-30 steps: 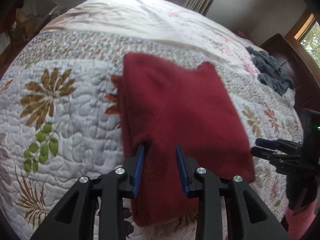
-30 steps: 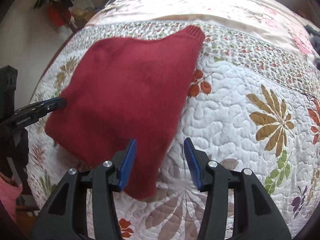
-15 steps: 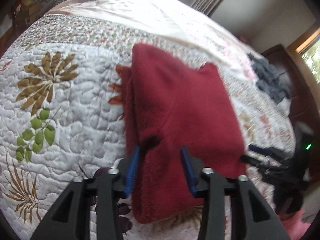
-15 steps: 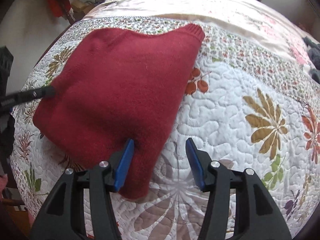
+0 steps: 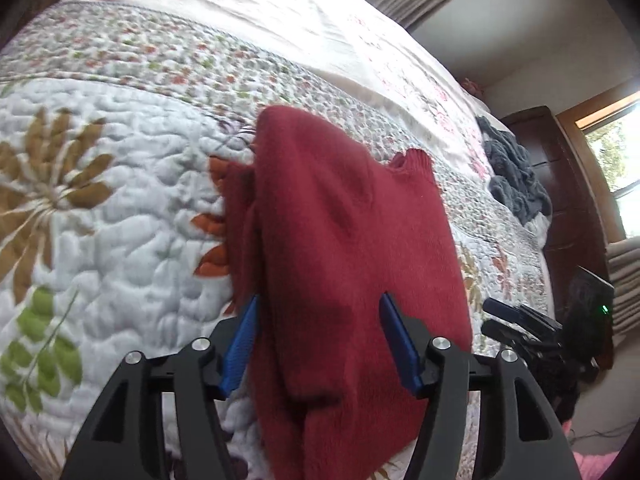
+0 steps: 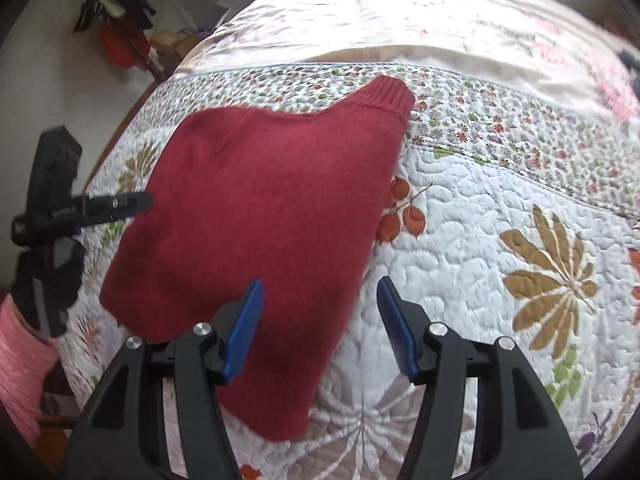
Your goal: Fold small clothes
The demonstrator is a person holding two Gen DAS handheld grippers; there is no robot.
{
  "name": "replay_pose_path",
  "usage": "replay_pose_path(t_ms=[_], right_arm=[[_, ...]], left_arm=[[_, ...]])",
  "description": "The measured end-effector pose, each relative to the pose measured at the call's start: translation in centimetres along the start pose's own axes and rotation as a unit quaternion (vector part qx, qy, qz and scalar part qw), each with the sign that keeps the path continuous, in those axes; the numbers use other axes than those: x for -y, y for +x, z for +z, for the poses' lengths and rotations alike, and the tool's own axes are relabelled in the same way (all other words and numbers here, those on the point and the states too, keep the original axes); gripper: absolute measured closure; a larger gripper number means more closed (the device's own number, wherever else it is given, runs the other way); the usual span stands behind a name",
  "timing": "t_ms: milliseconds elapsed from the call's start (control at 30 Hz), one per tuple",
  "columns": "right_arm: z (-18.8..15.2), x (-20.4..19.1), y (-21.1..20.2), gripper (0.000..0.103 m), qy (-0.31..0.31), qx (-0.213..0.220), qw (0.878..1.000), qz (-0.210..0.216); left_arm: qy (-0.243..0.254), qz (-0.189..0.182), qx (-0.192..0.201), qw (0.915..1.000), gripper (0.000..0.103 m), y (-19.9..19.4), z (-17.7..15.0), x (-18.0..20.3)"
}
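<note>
Both grippers, left gripper and right gripper, hung unclenched at lower frame over the folded red sweater, likely needing a final fold.

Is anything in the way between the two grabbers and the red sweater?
Nothing visible. The left gripper and right gripper are both open right over the red sweater's near edge on the quilt.
</note>
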State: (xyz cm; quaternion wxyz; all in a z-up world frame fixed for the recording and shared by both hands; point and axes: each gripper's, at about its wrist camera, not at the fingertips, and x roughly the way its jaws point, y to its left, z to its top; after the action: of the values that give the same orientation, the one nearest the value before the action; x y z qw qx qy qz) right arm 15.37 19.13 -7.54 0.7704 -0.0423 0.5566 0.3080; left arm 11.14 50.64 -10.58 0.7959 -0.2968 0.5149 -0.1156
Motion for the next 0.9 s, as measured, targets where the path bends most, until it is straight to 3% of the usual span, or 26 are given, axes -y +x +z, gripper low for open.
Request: replay_pose_path(t_ms=[333, 600, 700, 900], right_arm=[[1.9, 2.9, 3.0, 0.043, 0.060, -0.028, 0.994, 0.083], [2.0, 3.3, 4.2, 0.041, 0.080, -0.041, 0.989, 0.119], [2.1, 3.4, 4.8, 0.040, 0.092, -0.049, 0.985, 0.135], [2.4, 4.6, 6.8, 0.035, 0.130, -0.066, 0.974, 0.174]], left_arm=[[0.002, -0.031, -0.018, 0.9994, 0.040, 2.9, 2.4, -1.0], [-0.007, -0.043, 0.011, 0.9990, 0.038, 0.7, 1.7, -2.3], [-0.029, -0.039, -0.011, 0.9988, 0.037, 1.8, 1.7, -3.7], [-0.041, -0.089, -0.018, 0.9950, 0.031, 4.0, 2.4, -4.0]])
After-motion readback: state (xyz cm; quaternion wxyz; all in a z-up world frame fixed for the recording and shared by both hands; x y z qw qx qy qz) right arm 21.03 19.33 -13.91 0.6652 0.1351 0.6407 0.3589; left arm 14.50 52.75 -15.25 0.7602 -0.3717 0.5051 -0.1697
